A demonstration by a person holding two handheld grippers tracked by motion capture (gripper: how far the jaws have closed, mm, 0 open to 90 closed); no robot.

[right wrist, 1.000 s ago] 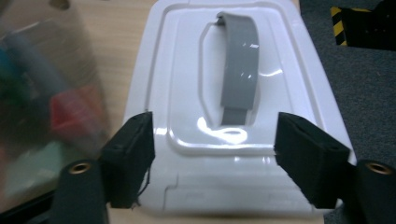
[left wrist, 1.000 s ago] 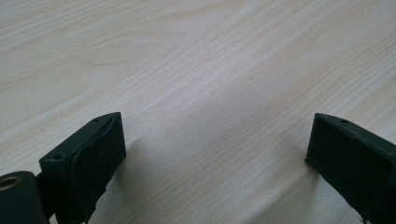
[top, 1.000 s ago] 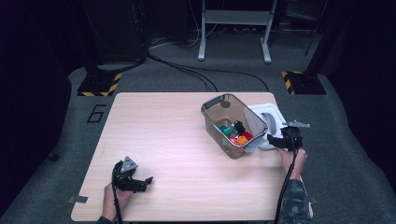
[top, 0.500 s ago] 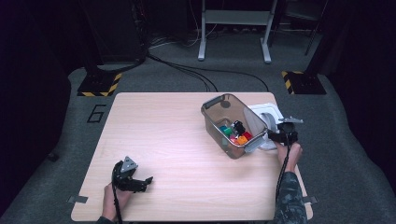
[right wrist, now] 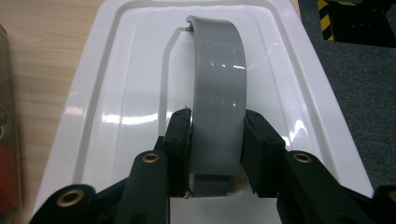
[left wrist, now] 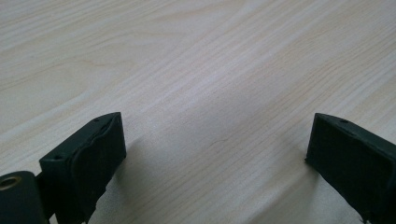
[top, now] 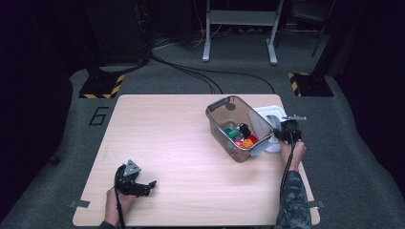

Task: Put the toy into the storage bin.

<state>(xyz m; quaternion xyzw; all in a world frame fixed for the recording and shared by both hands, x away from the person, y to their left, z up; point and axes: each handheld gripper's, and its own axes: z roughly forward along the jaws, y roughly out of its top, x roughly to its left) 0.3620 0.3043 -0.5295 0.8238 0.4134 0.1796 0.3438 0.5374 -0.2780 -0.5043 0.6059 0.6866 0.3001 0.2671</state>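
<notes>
High view: we saw the right claw point(top: 282, 135) at the white lid point(top: 267, 114), just beside the clear bin point(top: 218, 114) of toys on the surface point(top: 167, 138); left claw point(top: 145, 185) rested apart.
Left gripper view: our jaws stood wide over bare wood.
Right gripper view: our jaws had just closed onto the lid's grey handle point(right wrist: 219, 93).

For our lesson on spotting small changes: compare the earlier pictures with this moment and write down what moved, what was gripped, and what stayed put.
The right hand-held gripper edged in over the white lid beside the clear box, and its jaws have just been closing; they now clamp the lid's grey handle. The left hand-held gripper stayed open on the table; the box and the lid did not move.
</notes>
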